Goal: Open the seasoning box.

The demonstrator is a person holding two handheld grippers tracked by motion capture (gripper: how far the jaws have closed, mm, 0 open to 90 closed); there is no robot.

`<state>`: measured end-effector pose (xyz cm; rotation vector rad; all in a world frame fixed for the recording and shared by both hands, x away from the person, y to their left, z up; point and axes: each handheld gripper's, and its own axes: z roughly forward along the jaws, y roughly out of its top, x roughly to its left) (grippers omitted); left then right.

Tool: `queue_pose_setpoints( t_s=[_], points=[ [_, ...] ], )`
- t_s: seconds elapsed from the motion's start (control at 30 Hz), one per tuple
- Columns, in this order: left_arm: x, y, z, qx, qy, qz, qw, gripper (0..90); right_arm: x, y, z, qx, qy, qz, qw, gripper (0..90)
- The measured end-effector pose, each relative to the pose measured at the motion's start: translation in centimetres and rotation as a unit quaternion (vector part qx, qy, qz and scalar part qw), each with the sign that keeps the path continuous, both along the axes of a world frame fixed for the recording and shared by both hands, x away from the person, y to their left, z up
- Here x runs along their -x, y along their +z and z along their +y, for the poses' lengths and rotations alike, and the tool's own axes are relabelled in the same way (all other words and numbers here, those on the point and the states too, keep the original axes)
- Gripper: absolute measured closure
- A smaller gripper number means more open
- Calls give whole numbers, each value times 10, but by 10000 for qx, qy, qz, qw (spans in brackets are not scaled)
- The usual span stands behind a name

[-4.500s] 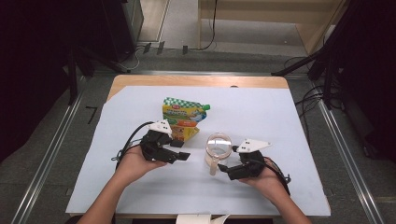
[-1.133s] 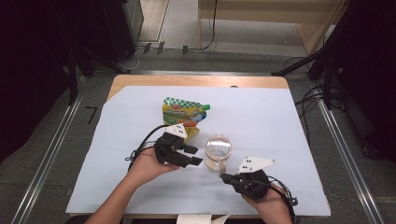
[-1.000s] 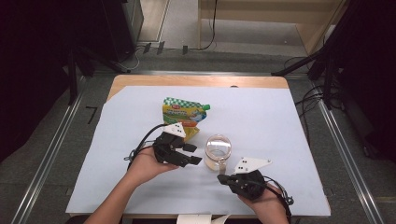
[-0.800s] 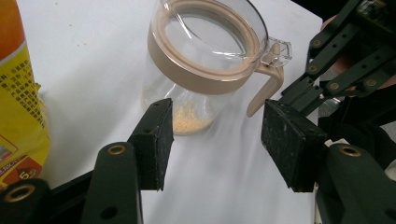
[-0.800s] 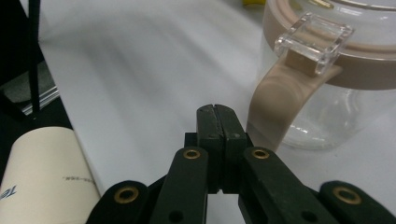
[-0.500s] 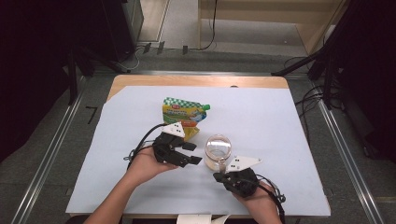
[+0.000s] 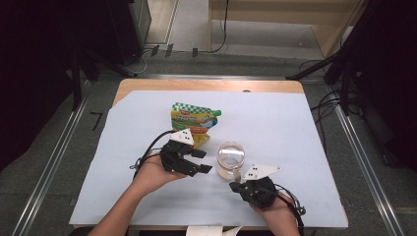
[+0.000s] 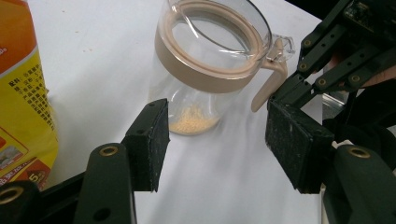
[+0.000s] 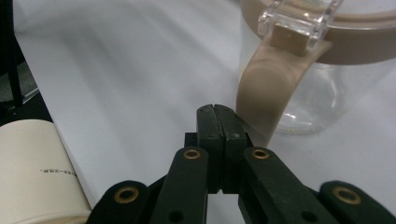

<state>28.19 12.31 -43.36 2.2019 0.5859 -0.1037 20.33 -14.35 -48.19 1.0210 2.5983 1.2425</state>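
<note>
Writing: the pouch (image 7: 193, 123) carries small print and a large "5" on its yellow and orange face in the left gripper view — too blurred to read further; the roll (image 9: 37, 172) bears a faint printed line, unreadable.
Count: one pouch, one jug (image 7: 230, 160), two grippers.
Jug: clear, tan rim and handle (image 9: 264, 88), a little tan powder at its bottom — it stands on the white sheet (image 7: 275, 123), just right of the pouch, between the grippers.
Left gripper (image 7: 200, 161): jaws spread, just been opening, nothing between them; jug ahead.
Right gripper (image 7: 236, 187): jaws pressed together, empty — tips just beside the handle's foot.
</note>
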Motion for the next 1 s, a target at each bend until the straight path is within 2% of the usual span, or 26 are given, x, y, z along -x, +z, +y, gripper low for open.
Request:
queue_pose_setpoints(
  t_s=[0.17,0.27,0.43,0.63,0.83,1.0],
  points=[
    [1,-1,-2,-28,-47,-9,10000,406,-2,2,-12,7,-139,106,9998,900],
    [1,-1,-2,-52,-60,-7,10000,406,-4,3,-18,19,-193,87,9998,900],
    [2,-2,-3,-44,-76,-37,10000,405,-9,5,-35,-10,-407,198,9990,900],
    [3,-3,-4,-58,-102,-38,9999,404,-12,6,-44,65,-539,189,9983,900],
    [3,-4,-7,-81,-139,-91,9998,402,-20,10,-63,38,-769,168,9969,900],
    [0,-1,-10,-35,-154,60,9999,401,-28,10,-78,104,-918,161,9956,900]
  ],
)
